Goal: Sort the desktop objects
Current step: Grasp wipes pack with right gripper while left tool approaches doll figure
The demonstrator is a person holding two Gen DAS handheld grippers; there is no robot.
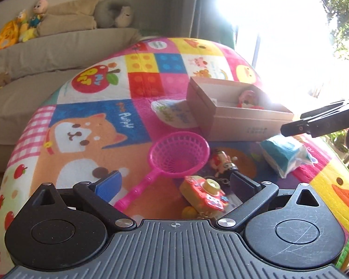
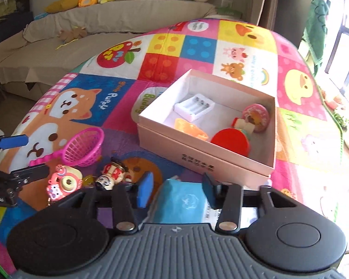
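A beige sofa (image 2: 86, 25) is set along the far left wall, with cushions (image 1: 72, 16) and plush toys (image 1: 23, 28) piled on it. Strong glare is cast from a window (image 1: 290, 28) at far right.

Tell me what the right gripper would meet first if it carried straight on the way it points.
Most likely the blue and white soft tissue pack, lying between the open jaws of the right gripper. Beyond it stands the pale pink cardboard box. Depth is hard to judge here.
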